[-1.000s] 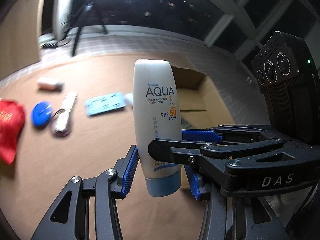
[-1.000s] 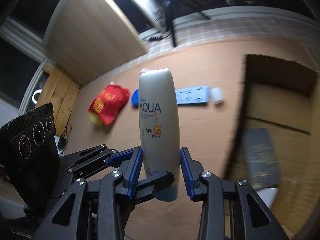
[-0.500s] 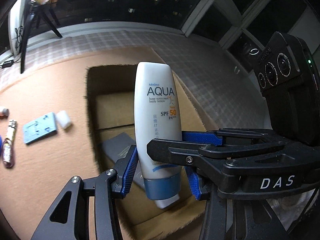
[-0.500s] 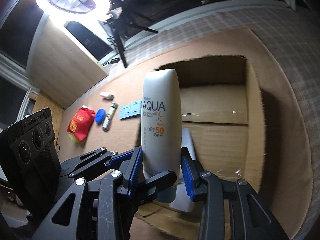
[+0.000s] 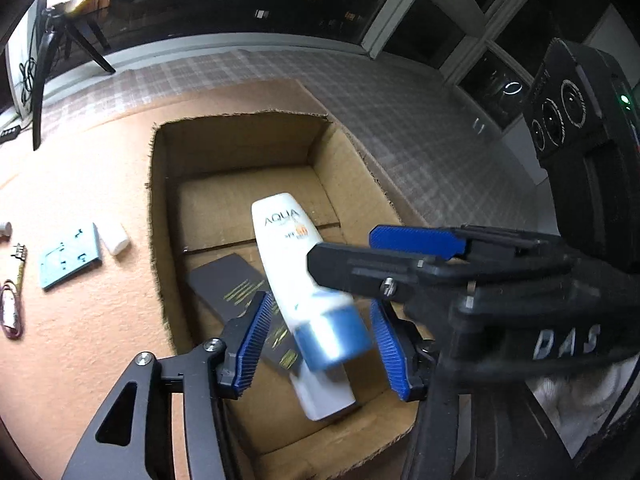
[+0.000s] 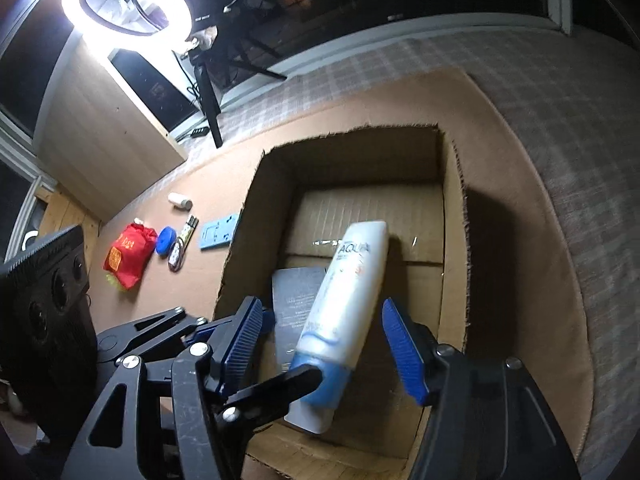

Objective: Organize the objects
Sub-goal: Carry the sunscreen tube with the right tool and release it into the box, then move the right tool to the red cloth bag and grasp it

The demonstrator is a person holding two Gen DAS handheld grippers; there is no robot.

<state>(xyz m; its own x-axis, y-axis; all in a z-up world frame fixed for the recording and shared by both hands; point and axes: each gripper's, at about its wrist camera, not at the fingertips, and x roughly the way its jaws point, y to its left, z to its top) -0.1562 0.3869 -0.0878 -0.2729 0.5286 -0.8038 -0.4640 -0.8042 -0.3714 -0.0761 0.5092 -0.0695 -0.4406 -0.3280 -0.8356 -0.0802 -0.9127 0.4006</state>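
Note:
A white AQUA sunscreen tube [image 5: 288, 248] with a blue cap tilts, blurred, above the open cardboard box [image 5: 154, 208]. My left gripper [image 5: 320, 348] has its jaws opening; the blue pads [image 5: 252, 340] stand clear of the tube on both sides. My right gripper [image 6: 322, 350] also has its jaws opening around the same tube [image 6: 348, 288], and a gap shows at each pad. In the box [image 6: 460, 208] lie a dark grey flat packet [image 6: 296, 292] and a white item [image 6: 312, 416] under the tube's cap.
Left of the box on the tan mat lie a light blue card [image 5: 68, 258], a small white block [image 5: 114, 238], a red pouch [image 6: 128, 254], a blue disc [image 6: 166, 240] and a small white bottle [image 6: 180, 200]. A ring light [image 6: 124, 0] stands behind.
Both grippers carried the tube from over the mat to over the box, then their jaws spread. The tube, upright before, now tips over and drops towards the box floor.

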